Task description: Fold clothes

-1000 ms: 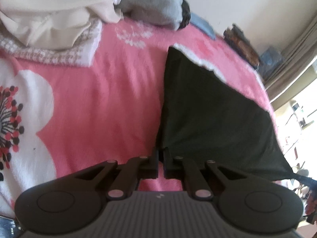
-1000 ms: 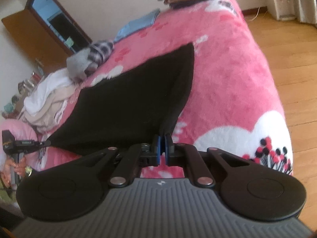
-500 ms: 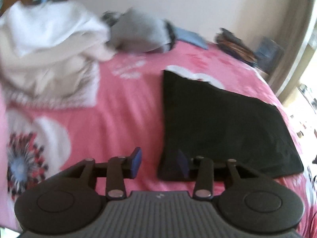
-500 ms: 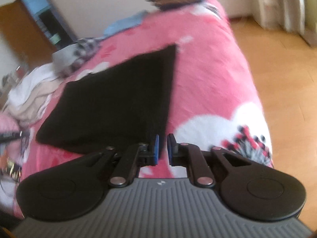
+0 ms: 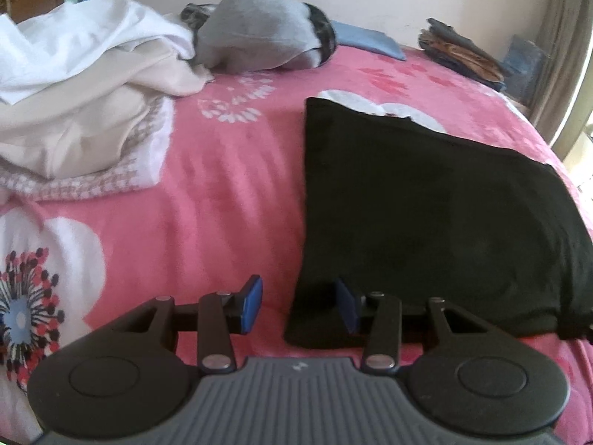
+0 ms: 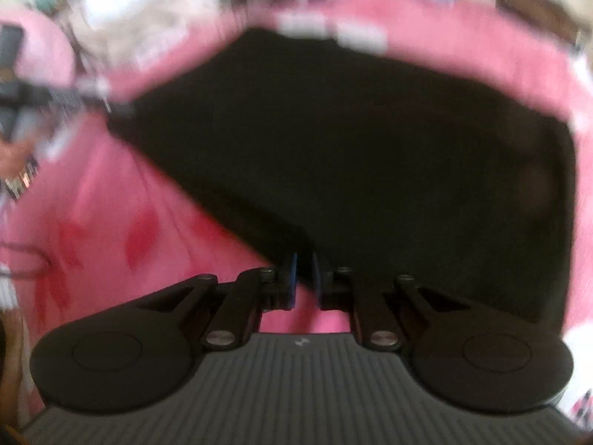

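Observation:
A black garment lies flat and folded on the pink flowered blanket. My left gripper is open above the garment's near left corner. One blue pad is over bare blanket and the other is over the black cloth, with nothing pinched. The right wrist view is blurred. There the black garment fills the middle. My right gripper hangs at the garment's near edge, its pads a narrow gap apart and not pressing the cloth.
A heap of white and beige clothes sits at the left. A grey garment, a blue folded piece and a dark stack line the far side by the wall. The bed's edge runs at the right.
Both grippers let go of the black garment's corners, and it now lies flat. The left jaws opened wide, the right ones slightly. The right gripper swung left along the garment's near edge.

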Demonstrator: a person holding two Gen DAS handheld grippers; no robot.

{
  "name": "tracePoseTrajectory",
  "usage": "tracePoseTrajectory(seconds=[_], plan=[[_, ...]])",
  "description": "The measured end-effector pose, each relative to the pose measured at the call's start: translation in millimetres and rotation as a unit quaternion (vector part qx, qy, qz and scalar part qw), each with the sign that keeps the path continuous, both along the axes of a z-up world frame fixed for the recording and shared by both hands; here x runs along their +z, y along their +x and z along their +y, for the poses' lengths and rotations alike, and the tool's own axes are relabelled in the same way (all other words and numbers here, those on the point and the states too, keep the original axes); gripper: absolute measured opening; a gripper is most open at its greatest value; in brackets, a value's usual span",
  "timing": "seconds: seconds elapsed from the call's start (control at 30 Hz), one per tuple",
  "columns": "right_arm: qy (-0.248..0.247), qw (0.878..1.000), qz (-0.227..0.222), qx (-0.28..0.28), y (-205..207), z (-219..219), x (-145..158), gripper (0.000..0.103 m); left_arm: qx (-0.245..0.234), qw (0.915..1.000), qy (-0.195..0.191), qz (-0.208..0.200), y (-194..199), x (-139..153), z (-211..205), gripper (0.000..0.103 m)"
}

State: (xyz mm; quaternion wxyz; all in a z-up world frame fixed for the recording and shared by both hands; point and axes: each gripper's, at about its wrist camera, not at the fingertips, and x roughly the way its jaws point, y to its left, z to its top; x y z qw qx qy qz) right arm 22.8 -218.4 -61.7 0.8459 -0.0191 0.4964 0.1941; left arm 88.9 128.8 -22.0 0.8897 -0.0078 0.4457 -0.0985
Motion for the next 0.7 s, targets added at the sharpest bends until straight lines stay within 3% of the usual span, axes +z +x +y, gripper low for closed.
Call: tracePoseTrajectory(seconds=[0.1, 0.2, 0.3, 0.37, 0.43, 0.57, 0.7], plan=[[0.021, 0.999, 0.035, -0.014, -2, -8, 12, 0.009, 0.013, 0.9999, -0.01, 0.004, 7, -4, 5, 0.045], [0.05, 0.999, -0.002, -0.001, -2, 0, 35, 0.009, 0.017, 0.9998, -0.013, 0.005, 9, -8, 7, 0.045], [0.039, 0.998, -0.037, 0.023, 7, 24, 36, 0.009, 0.019, 0.9997, -0.013, 0.009, 11, -13, 7, 0.045], [0.017, 0.999, -0.02, 0.037, 18, 39, 19, 0.009, 0.019, 0.9997, -0.012, 0.009, 10, -14, 6, 0.045], [0.004, 0.998, 0.045, 0.047, 23, 41, 0, 0.009, 0.022, 0.9996, -0.017, 0.008, 11, -14, 7, 0.045], [0.02, 0.997, 0.064, 0.048, 21, 33, 21, 0.009, 0.026, 0.9993, -0.025, 0.01, 14, -15, 8, 0.046], [0.034, 0.999, 0.018, 0.038, 32, 44, 29, 0.009, 0.028, 0.9993, -0.025, 0.008, 15, -16, 7, 0.047]])
